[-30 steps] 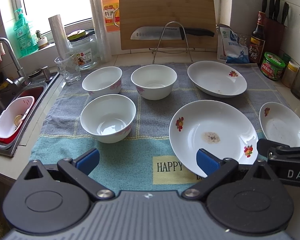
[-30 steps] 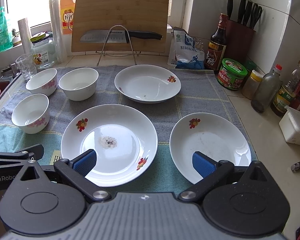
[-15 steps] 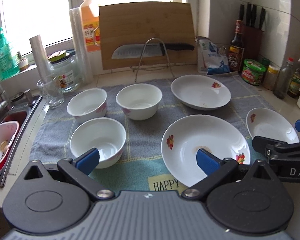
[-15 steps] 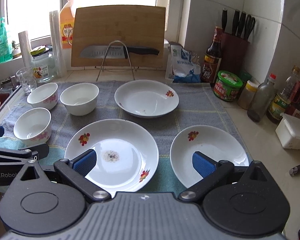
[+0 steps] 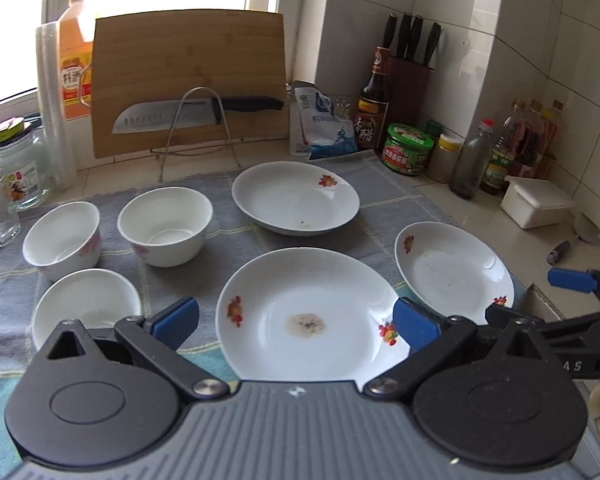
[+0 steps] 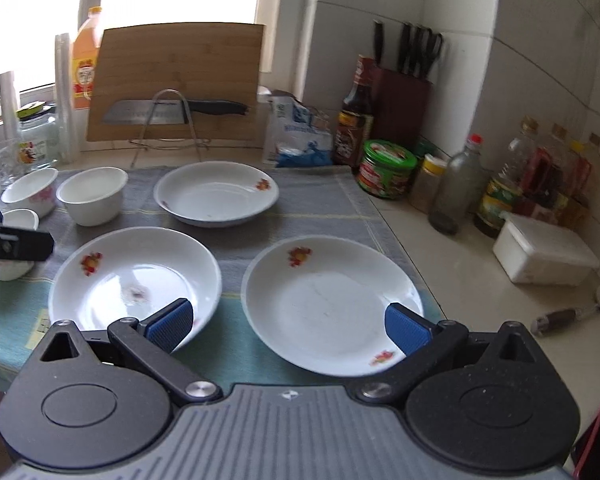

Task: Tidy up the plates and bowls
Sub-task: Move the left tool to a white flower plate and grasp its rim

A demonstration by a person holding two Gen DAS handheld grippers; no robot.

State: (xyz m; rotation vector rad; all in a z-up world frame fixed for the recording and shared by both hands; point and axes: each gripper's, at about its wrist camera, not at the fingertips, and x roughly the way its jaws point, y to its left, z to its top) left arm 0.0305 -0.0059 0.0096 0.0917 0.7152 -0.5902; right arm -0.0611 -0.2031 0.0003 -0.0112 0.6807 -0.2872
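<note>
1. The left gripper (image 5: pixel 296 320) has its jaws spread wide and holds nothing; its blue pads (image 5: pixel 176 316) frame the large plate (image 5: pixel 312 320), which lies straight ahead between them on the towel (image 5: pixel 228 240).
2. The right gripper (image 6: pixel 288 322) is likewise gaping and empty, its jaws set either side of the near edge of the small plate (image 6: pixel 332 300). Whether a pad touches that rim is hard to tell, since the wrist view is blurred there.
3. The large plate carries a brownish stain (image 5: pixel 310 324) at its centre and red flower prints near its rim.
4. Just left of the left gripper's left jaw sits the nearest bowl (image 5: pixel 86 304), partly hidden behind that jaw.
5. Beyond it stand two more bowls: the left rear bowl (image 5: pixel 62 240) and the middle bowl (image 5: pixel 166 224), close beside each other but apart.
6. Ahead of the left jaws, past the large plate, lies the deep plate (image 5: pixel 296 198).
7. To the right of the left jaws, the small plate lies near the towel's right edge, with the right gripper's arm reaching in beside it.
8. Farther off, a cutting board (image 5: pixel 188 80) leans upright at the back with a knife (image 5: pixel 196 114) on a wire rack before it.
9. Bottles and a green-lidded jar (image 5: pixel 408 150) stand well to the right, off the towel.
</note>
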